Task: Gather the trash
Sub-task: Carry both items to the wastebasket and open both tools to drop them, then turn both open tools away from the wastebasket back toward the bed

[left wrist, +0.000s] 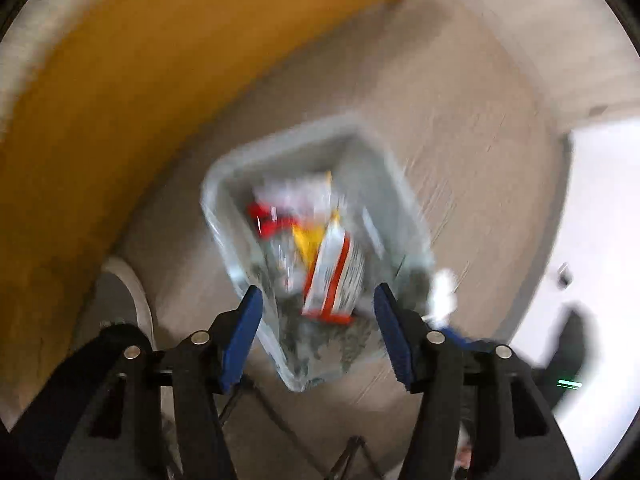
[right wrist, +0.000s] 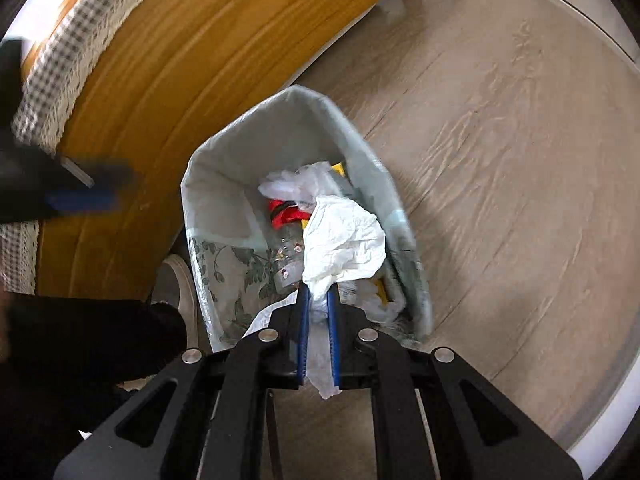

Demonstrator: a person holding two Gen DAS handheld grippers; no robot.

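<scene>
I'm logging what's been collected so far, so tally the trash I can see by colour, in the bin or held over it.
White: 2, crumpled tissue in the right gripper, plastic bag
Red: 1, wrapper
Orange and white: 1, packet
Total: 4 clear in the bin; deeper pieces are too blurred to count.

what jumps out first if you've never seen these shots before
The crumpled white tissue stands out, pinched in the right claw directly above the lined trash bin on the wood floor. Inside the bin, a red and white wrapper shows among other colourful litter. The left claw hangs open over the bin, beside the yellow wooden furniture.
</scene>
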